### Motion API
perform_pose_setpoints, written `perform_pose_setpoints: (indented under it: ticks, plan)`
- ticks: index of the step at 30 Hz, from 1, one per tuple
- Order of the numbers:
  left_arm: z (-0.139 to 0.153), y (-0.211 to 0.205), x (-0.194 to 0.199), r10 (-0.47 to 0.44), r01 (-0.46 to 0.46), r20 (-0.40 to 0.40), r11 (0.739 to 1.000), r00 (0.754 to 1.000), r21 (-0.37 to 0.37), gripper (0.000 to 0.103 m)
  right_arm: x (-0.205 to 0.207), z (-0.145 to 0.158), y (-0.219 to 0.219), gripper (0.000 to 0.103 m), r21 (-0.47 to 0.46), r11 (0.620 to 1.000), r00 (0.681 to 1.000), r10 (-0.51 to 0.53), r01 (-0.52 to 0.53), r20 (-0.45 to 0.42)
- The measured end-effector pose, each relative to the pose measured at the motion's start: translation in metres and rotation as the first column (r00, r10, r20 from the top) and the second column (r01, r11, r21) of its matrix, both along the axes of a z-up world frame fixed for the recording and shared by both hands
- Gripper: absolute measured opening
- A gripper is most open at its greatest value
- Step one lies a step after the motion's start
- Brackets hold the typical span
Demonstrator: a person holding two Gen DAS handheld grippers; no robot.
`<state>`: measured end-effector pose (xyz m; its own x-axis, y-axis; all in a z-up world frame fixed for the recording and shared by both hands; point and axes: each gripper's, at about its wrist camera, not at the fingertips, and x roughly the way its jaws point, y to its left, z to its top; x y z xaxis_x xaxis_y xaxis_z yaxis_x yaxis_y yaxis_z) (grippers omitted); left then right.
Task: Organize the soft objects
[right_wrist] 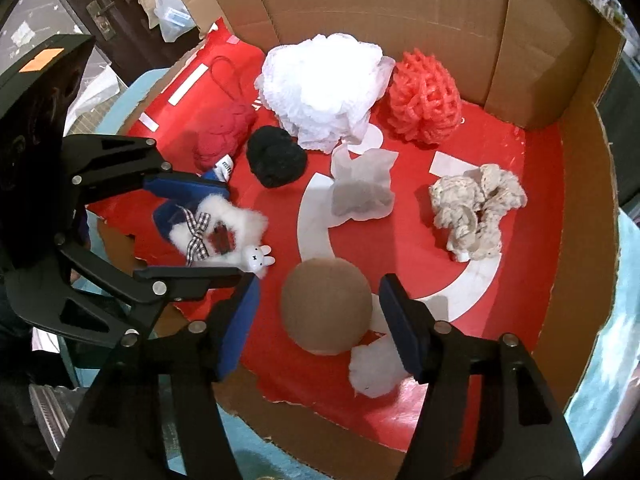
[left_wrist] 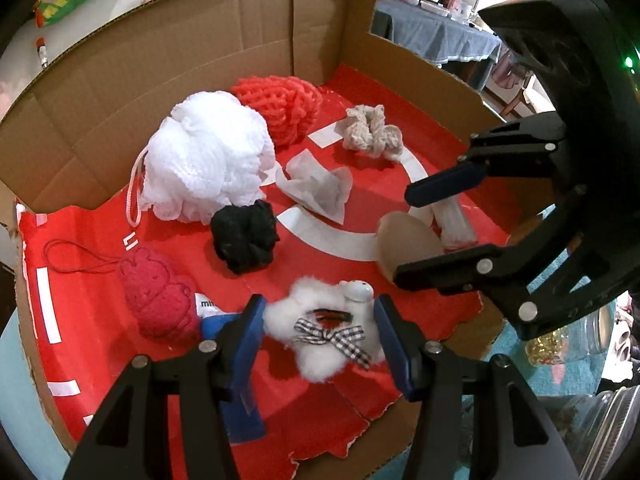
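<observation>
Both grippers hung inside the cardboard box point(right_wrist: 400, 12); left gripper point(left_wrist: 320, 336) clasped the fluffy white plush point(left_wrist: 320, 336); right gripper point(right_wrist: 316, 316) straddled the brown ball point(right_wrist: 326, 306), released.

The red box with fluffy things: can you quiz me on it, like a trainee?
1. True or false: the black bundle lies next to the white puff.
2. Which sits inside the open right gripper? A brown ball, B teddy bear, C green sock.
3. What pattern has the bow on the fluffy white toy?
Key: 1 true; 2 A; 3 black-and-white checks.
</observation>
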<state>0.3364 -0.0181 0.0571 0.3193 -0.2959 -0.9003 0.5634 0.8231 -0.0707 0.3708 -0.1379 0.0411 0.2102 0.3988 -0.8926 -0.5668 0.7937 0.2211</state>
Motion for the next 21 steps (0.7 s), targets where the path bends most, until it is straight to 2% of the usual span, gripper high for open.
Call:
perform_pose_setpoints:
  ticks: [2, 4, 7, 12, 15, 21]
  plan:
    - [0.000, 0.002, 0.002, 0.011, -0.011, 0.011, 1.000, 1.000, -0.005, 0.060, 0.000, 0.001, 0.000, 0.061, -0.005, 1.000, 1.000, -0.006, 0.006, 0.005]
    - [0.004, 0.004, 0.000, 0.024, -0.024, 0.024, 1.000, 0.999, -0.014, 0.073, -0.001, 0.004, -0.001, 0.061, -0.014, 1.000, 1.000, -0.020, 0.020, 0.015]
    - [0.014, 0.011, -0.008, 0.056, -0.054, 0.051, 0.998, 0.997, -0.032, 0.079, -0.005, 0.011, -0.003, 0.061, -0.018, 0.999, 0.998, -0.050, 0.051, 0.035]
    - [0.027, 0.021, -0.023, 0.147, -0.143, 0.070, 0.988, 0.987, -0.064, 0.089, -0.019, 0.027, -0.015, 0.070, -0.022, 0.988, 0.987, -0.148, 0.150, 0.063]
    - [0.035, 0.029, -0.033, 0.230, -0.223, 0.086, 0.971, 0.970, -0.082, 0.097, -0.027, 0.034, -0.022, 0.073, -0.018, 0.972, 0.971, -0.232, 0.234, 0.060]
    - [0.043, 0.038, -0.050, 0.357, -0.348, 0.105, 0.932, 0.928, -0.100, 0.101, -0.042, 0.034, -0.030, 0.076, -0.037, 0.935, 0.935, -0.352, 0.354, 0.054]
